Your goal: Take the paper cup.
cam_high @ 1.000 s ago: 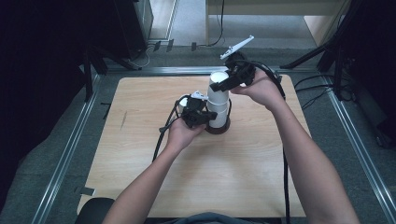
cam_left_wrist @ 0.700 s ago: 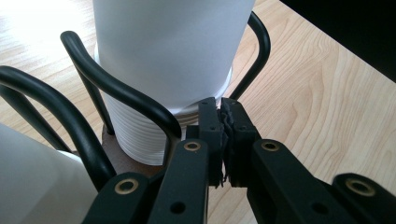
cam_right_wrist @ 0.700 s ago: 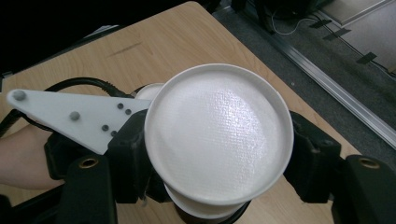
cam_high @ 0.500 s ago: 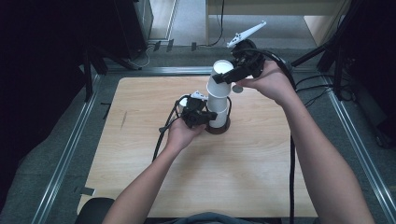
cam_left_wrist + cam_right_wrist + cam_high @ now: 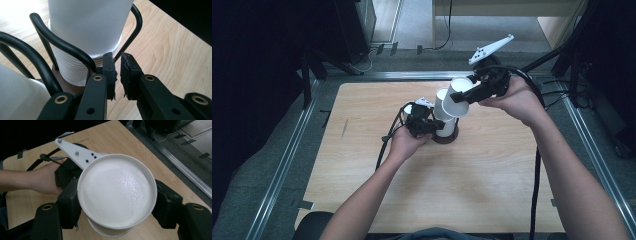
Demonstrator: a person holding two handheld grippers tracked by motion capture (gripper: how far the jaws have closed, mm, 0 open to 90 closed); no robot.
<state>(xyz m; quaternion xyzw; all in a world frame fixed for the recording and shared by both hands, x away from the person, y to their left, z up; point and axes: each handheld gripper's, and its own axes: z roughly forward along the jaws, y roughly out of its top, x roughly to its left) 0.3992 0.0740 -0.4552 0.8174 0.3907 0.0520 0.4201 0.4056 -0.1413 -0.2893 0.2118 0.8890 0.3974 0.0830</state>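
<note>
1. High view: the right claw (image 5: pixel 472 92) is gripping a white paper cup (image 5: pixel 458 91), holding it tilted just above the cup stack (image 5: pixel 443 117).
2. The left claw (image 5: pixel 432 125) is pinching the black wire holder (image 5: pixel 75 51), its jaws nearly closed, on the desk (image 5: pixel 492 170).

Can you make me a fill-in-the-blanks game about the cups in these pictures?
1. The right gripper holds a white ____.
2. The stack of cups stands in a black wire ____.
3. The left gripper pinches the holder's ____ wire.
4. The table is made of ____.

Missing words: cup; holder; black; wood
</note>
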